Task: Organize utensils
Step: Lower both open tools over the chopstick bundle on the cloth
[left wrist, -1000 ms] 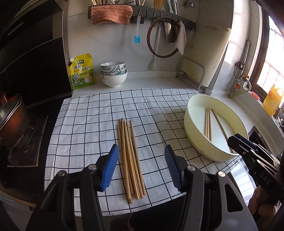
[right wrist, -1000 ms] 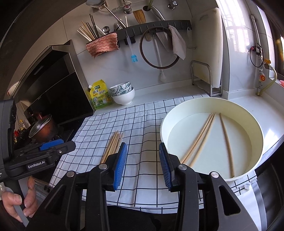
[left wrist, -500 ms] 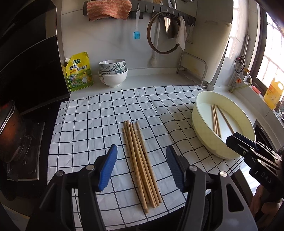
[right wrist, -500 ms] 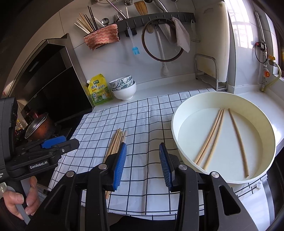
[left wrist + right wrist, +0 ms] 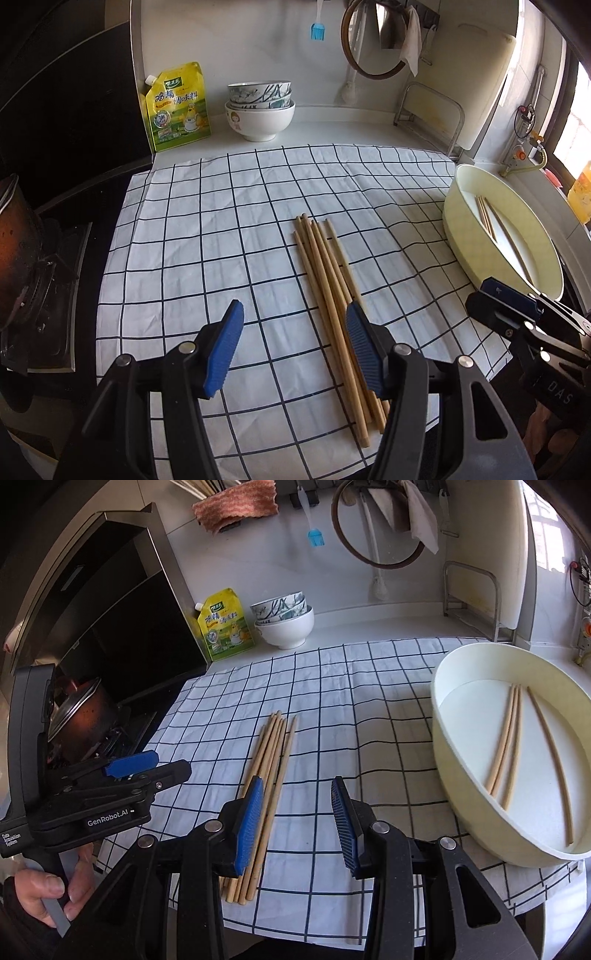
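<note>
Several wooden chopsticks (image 5: 328, 280) lie bundled on the checked cloth (image 5: 207, 236); they also show in the right wrist view (image 5: 271, 753). Three more chopsticks (image 5: 517, 734) lie in the cream basin (image 5: 447, 746), seen at the right in the left wrist view (image 5: 461, 236). My left gripper (image 5: 291, 347) is open and empty, just left of the bundle's near end. My right gripper (image 5: 297, 819) is open and empty, between the bundle and the basin. Each gripper shows in the other's view: the right one (image 5: 502, 299), the left one (image 5: 147, 764).
Stacked bowls (image 5: 260, 110) and a yellow seasoning pouch (image 5: 177, 107) stand at the back wall. A stove with a pot (image 5: 79, 716) is on the left. A rack (image 5: 472, 594) with a cutting board stands at the back right. The cloth's front edge hangs over the counter.
Both grippers have moved forward and lower toward the cloth. The left one has shifted left, so the bundle now lies under its right finger. The right one has swung left toward the bundle.
</note>
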